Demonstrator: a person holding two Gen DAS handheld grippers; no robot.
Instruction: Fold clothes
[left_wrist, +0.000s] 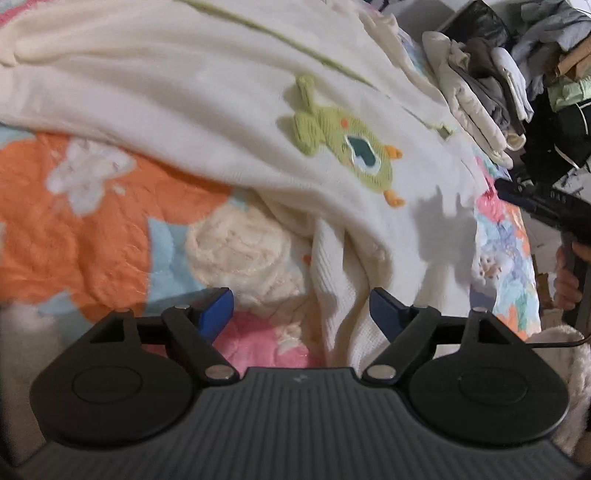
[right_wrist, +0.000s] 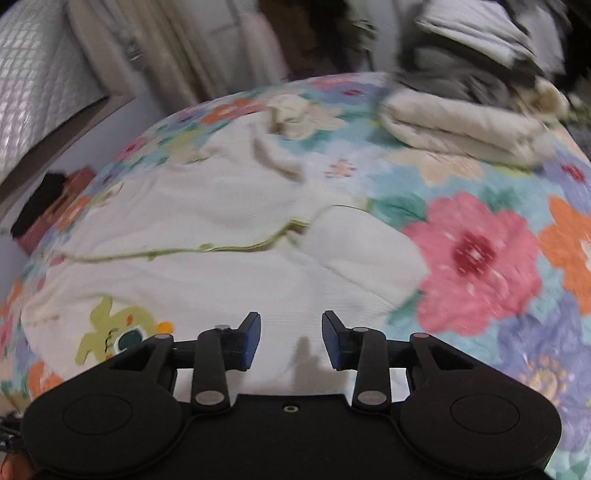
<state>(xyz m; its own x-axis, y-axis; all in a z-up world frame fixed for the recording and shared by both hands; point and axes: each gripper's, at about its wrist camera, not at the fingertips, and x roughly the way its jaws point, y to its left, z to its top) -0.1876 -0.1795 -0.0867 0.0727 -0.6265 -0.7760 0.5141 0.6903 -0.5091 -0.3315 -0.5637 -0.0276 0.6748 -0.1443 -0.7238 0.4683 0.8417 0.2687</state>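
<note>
Open floral bedspread (right_wrist: 480, 258) to the right of the cream sweater (right_wrist: 229, 266), so plenty of room there. The far edge is blocked by a folded clothes stack (right_wrist: 461, 125), with a messy clothes heap (left_wrist: 546, 44) right behind it.

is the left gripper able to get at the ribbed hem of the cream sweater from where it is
Probably yes. The left gripper is open, its fingers empty, and the sweater's ribbed hem lies just ahead between them on the floral quilt with nothing over it.
</note>
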